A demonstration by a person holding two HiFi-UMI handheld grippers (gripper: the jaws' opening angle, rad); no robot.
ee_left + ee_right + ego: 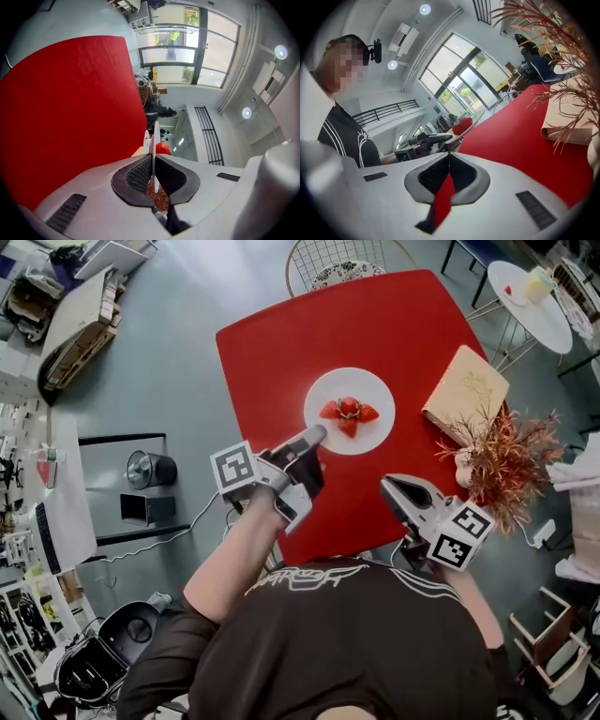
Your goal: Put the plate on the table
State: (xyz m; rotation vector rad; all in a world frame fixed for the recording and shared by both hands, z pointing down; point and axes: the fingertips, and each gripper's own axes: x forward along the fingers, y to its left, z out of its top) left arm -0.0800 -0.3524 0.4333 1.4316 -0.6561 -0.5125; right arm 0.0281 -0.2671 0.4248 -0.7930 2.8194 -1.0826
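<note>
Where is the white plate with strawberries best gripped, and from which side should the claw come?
I would grip the thin rim of the plate on the edge nearest the person, coming in level. The strawberries fill only the middle, so the flat rim is free; the left claw pinches it there.

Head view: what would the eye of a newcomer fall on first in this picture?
The bright red table fills the middle, and near its centre shows a white plate bearing strawberries. The left gripper is shut on the plate's near rim. The right gripper is shut and empty, near a reddish dried plant at the table's right edge.
</note>
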